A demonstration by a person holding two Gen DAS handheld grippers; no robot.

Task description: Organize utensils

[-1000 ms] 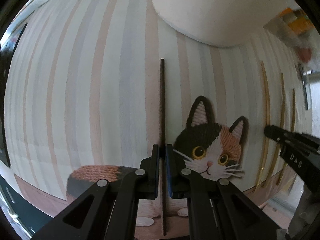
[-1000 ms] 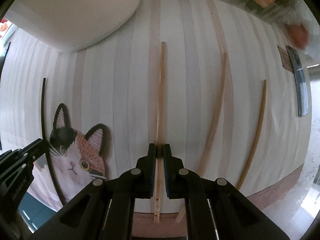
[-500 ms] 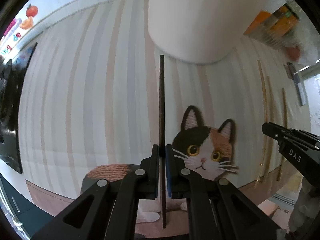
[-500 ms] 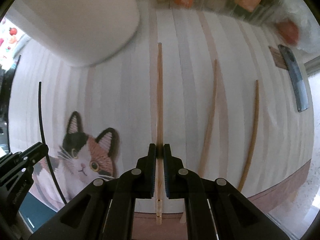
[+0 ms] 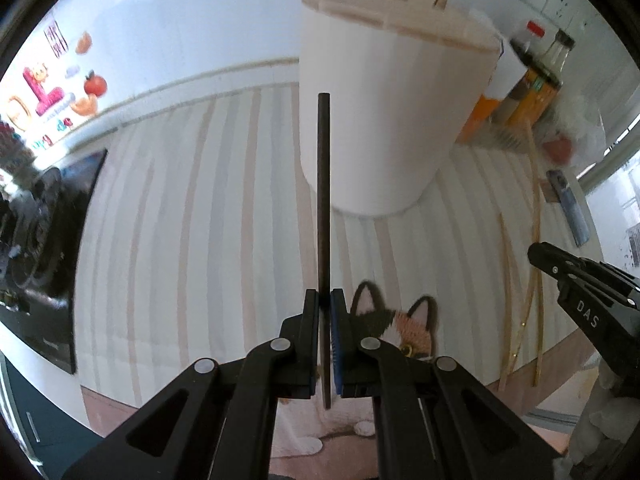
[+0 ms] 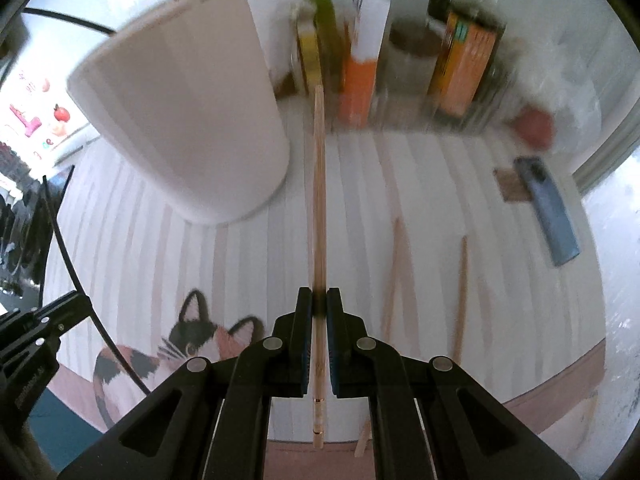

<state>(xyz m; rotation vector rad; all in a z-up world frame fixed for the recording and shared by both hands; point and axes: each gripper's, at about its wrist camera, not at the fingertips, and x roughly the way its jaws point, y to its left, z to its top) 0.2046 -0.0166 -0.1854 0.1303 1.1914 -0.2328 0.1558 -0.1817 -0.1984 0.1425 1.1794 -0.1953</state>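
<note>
Striped mat (image 5: 192, 216) under white holder (image 5: 384, 112), loose chopsticks (image 6: 462, 292), bottles (image 6: 460, 68).

I am in a home kitchen: my worktop (image 5: 180, 240) wears a striped cloth with a calico cat (image 6: 192, 340) on it. At twelve o'clock a white holder (image 5: 380, 112) bristles with chopsticks, sauce bottles (image 6: 460, 64) stand at one o'clock, and a black hob (image 5: 40, 248) sits at nine.

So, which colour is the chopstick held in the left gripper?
Black, or very dark brown. The chopstick shows best in the left wrist view.
</note>
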